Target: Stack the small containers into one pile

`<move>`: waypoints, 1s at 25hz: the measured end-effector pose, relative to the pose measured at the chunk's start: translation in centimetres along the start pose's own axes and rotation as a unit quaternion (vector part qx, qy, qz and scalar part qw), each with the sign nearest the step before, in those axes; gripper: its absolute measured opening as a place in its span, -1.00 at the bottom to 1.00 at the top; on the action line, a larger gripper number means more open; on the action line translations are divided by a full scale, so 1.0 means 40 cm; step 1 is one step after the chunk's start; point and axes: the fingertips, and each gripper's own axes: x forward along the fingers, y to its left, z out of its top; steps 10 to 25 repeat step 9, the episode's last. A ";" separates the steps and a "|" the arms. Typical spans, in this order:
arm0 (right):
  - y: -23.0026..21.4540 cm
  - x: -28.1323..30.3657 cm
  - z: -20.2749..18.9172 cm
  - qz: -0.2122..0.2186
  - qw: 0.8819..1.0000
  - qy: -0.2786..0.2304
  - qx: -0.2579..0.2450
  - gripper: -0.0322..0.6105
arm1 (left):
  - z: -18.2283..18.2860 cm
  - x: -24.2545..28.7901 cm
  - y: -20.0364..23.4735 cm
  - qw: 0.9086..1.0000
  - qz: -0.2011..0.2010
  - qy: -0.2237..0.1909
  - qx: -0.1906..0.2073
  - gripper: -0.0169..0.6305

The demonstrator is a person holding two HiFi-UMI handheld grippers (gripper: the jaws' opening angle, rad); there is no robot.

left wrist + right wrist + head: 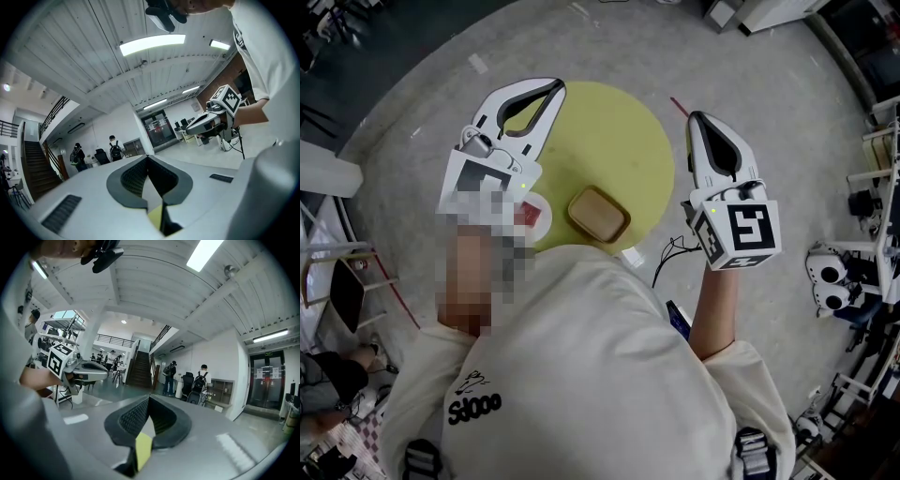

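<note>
A tan square container (598,214) sits near the front edge of the round yellow table (623,141). To its left a white container with red inside (536,217) is partly hidden behind my left gripper's marker cube. My left gripper (555,86) is held level above the table's left side, its jaws shut with nothing between them. My right gripper (694,117) hovers off the table's right edge, over the floor, also shut and empty. In the left gripper view the closed pads (140,176) meet against the hall, and the right gripper (204,123) shows at the right.
A black cable (670,255) lies on the floor by the table's right front. White equipment (832,277) stands at the far right, and a chair (347,286) at the left. People with backpacks (202,380) stand far off in the hall.
</note>
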 end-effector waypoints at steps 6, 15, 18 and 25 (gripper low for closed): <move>0.000 -0.002 -0.014 0.001 1.000 0.006 0.004 -0.87 | -0.015 0.005 -0.012 1.000 -0.007 0.003 -0.005 -0.93; 0.003 -0.004 -0.026 0.001 1.000 0.009 0.009 -0.87 | -0.026 0.000 -0.018 1.000 -0.008 -0.006 -0.013 -0.93; 0.003 -0.004 -0.026 0.001 1.000 0.009 0.009 -0.87 | -0.026 0.000 -0.018 1.000 -0.008 -0.006 -0.013 -0.93; 0.003 -0.004 -0.026 0.001 1.000 0.009 0.009 -0.87 | -0.026 0.000 -0.018 1.000 -0.008 -0.006 -0.013 -0.93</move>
